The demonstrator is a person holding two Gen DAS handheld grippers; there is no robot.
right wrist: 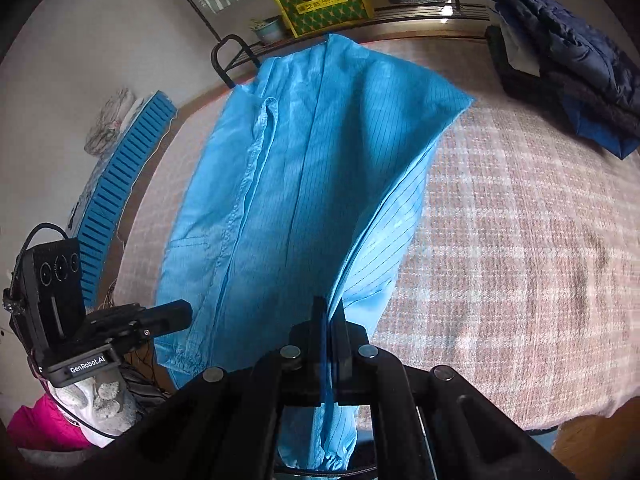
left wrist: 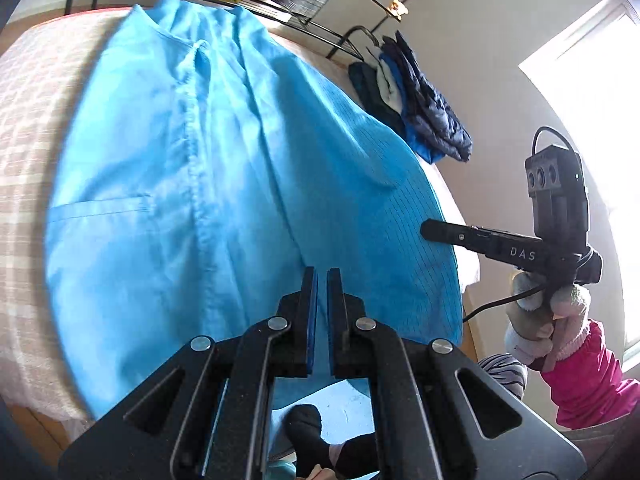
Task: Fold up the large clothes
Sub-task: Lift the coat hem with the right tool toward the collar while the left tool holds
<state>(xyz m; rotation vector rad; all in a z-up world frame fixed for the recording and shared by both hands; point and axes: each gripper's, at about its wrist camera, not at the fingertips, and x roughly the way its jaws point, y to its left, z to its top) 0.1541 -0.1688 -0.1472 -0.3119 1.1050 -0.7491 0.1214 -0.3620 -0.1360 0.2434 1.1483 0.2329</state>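
Right wrist view: right gripper [right wrist: 329, 312] was clamped on blue garment [right wrist: 304, 168] edge, lifted off plaid bed [right wrist: 520, 240]; left gripper [left wrist: 322, 280] closed, empty — thin fabric could've slipped, w/ fold collapsing.
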